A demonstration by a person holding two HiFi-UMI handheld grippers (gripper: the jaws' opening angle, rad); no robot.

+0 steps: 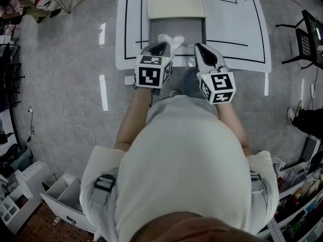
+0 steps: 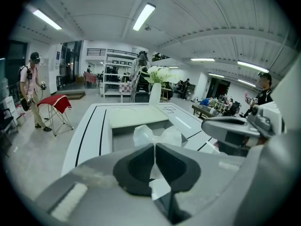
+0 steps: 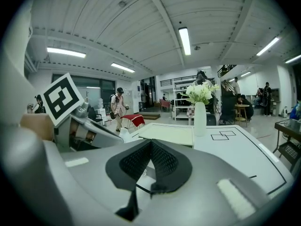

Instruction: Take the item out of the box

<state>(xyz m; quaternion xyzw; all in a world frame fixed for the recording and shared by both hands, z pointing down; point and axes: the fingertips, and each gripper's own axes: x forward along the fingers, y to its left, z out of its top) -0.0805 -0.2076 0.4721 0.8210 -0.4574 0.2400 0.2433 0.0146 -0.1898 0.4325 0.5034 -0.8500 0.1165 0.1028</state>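
Cream short-sleeved shirt (image 1: 186, 160), grey shoulder straps (image 1: 103, 182), and a grey left tool (image 1: 163, 45) and right tool (image 1: 198, 47) bearing black-and-white marker cubes (image 1: 151, 74).

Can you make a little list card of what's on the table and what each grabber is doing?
table: white, black lines
box: grey, open
lid: cream, lying behind the box
bag: crinkly white plastic, over the box's near end
left gripper: shut on the bag
right gripper: shut, empty, by the box
vase: white, with flowers, far end

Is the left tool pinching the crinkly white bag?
Yes, the left tool is shut tight on the crinkly white bag, which bunches out just beyond its tip.
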